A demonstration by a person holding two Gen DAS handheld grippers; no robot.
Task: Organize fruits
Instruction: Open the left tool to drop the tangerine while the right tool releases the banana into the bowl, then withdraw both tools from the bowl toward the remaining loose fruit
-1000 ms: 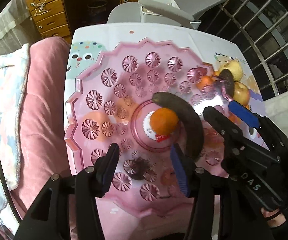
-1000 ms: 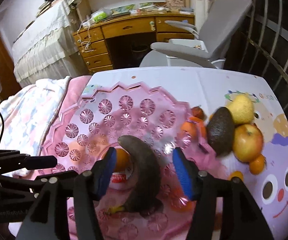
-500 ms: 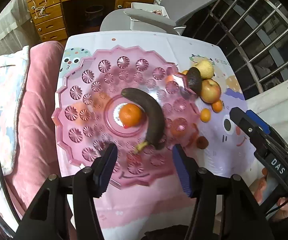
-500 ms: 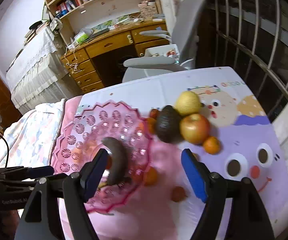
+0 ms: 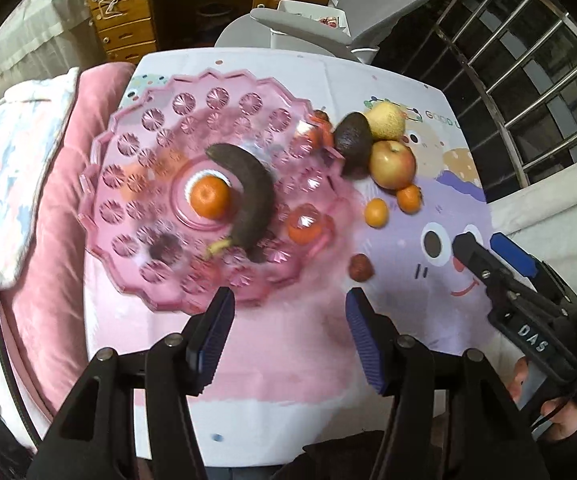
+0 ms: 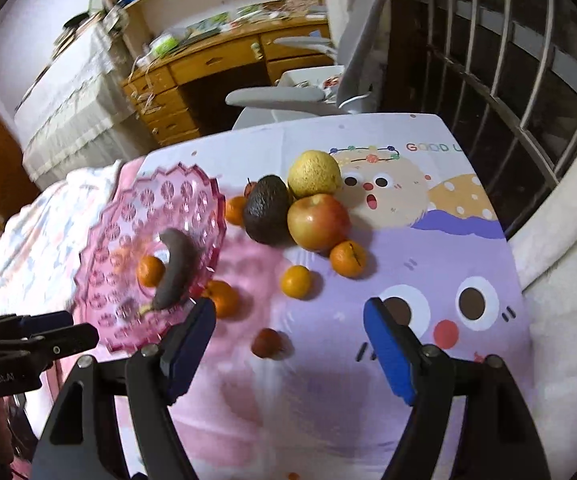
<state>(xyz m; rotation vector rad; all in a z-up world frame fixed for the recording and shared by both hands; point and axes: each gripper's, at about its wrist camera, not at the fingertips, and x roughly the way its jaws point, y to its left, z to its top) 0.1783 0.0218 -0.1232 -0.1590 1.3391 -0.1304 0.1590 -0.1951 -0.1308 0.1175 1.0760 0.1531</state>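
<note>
Presently both the left gripper (image 5: pixel 288 308) and right gripper (image 6: pixel 288 320) hang empty with jaws apart, so the next pick should take a small orange (image 6: pixel 296 281) lying clear beside the pink dish (image 6: pixel 100 332), where banana (image 6: pixel 174 270) already rests.

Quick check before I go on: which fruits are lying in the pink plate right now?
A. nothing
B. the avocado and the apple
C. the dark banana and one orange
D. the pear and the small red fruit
C: the dark banana curves around an orange at the centre of the pink plate, while the avocado, apple and pear sit on the tablecloth beside it.
</note>
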